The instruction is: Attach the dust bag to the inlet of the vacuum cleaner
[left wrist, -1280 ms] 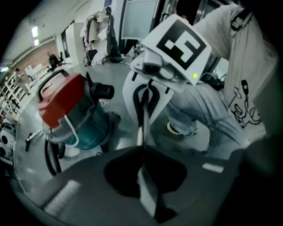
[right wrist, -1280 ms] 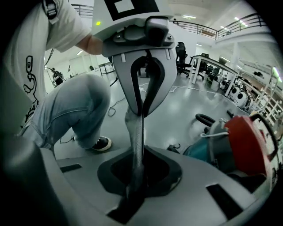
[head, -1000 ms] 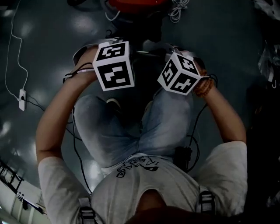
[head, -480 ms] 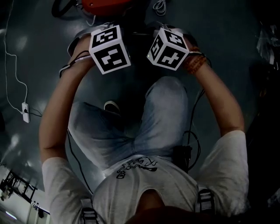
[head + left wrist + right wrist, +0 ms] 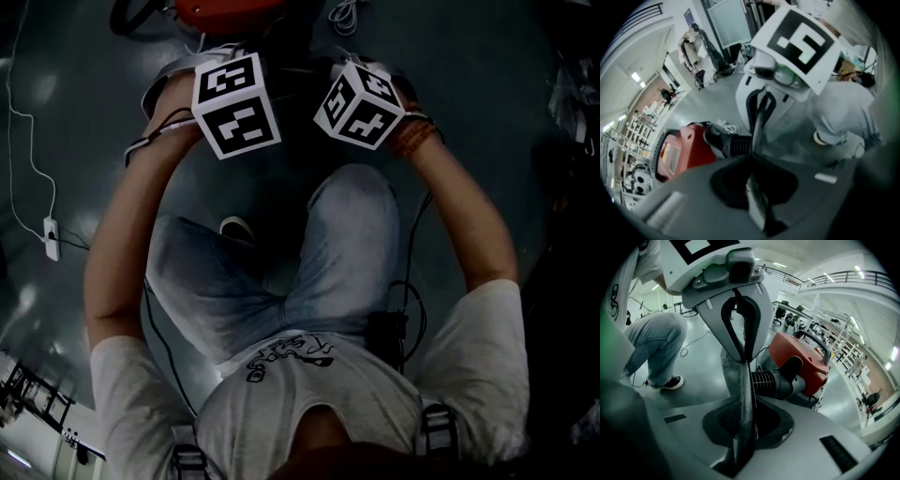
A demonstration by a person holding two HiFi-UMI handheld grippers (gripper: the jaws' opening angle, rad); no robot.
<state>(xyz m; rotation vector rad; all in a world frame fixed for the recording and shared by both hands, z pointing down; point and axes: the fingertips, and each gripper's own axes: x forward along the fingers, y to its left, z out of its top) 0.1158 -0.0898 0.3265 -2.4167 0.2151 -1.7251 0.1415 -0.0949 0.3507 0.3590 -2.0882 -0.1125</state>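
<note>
floor: glossy grey floor (image 5: 75, 122) across the head view; white power strip (image 5: 50, 236) with a thin white cable at the left edge
person: crouched, blue jeans (image 5: 281, 272) in the middle of the head view, pale grey T-shirt (image 5: 309, 403) along the bottom; dark sneaker (image 5: 670, 382) at the left of the right gripper view
vacuum cleaner: red hard-shell vacuum cleaner (image 5: 806, 357), cut by the top edge of the head view, right of centre in the right gripper view; black ribbed neck (image 5: 765, 380) pointing toward both claws
dust bag: limp grey cloth dust bag (image 5: 728, 365), centre of the right gripper view, just left of the ribbed neck; contact with the neck not readable
left gripper (image 5: 757, 131): claw pressed together, pinching a thin edge of the grey cloth; black-and-white marker cube (image 5: 236, 105) upper centre-left in the head view
right gripper (image 5: 746, 371): claw pressed together on the grey cloth, dotted pad against it; second marker cube (image 5: 361, 105) upper centre-right
spacing: both grippers tip to tip, facing each other, just short of the red body
</note>
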